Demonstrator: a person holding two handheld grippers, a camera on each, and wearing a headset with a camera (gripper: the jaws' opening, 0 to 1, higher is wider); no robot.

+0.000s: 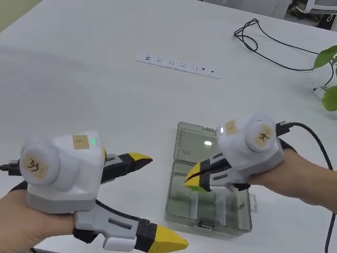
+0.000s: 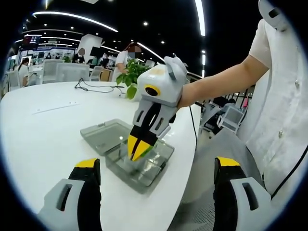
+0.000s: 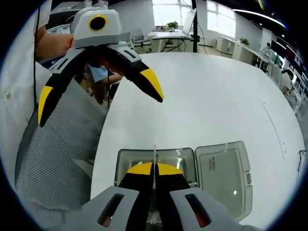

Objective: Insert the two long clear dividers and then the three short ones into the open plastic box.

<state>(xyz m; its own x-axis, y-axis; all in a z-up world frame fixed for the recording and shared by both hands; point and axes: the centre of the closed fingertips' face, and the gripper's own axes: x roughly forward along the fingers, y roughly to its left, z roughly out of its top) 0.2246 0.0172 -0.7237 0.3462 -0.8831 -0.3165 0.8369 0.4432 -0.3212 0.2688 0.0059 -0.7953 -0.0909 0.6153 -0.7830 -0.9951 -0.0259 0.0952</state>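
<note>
Head view: the left tool (image 1: 158,200) is at the lower left, with "33" handwritten on a tan sticker on its round cap. Its yellow-tipped jaws are wide apart with nothing between them. The right tool (image 1: 190,180) has a similar sticker, but its scrawl is not legible. Its jaws are together and its tip dips into the open clear plastic box (image 1: 181,205). The box sits close to the bench's (image 1: 79,79) near edge, right of the middle. Its lid (image 1: 195,139) lies folded flat on the far side. A white power strip (image 1: 176,66) lies toward the far edge, its print too small to read. A black cable (image 1: 258,42) is looped at the far right corner, and green leaves (image 1: 329,79) show at the right edge.

Left gripper view: this tool's own jaws are spread and hang apart from the box. The right tool's tip is down inside the box tray. The box looks smoky-clear, with low walls.

Right gripper view: the jaws are clamped on a thin clear divider (image 3: 155,156), seen edge-on. It stands upright over the tray's near wall, and I cannot tell whether it is a long or a short one. The lid lies to the right and carries a small printed label (image 3: 211,166) that is unreadable.
</note>
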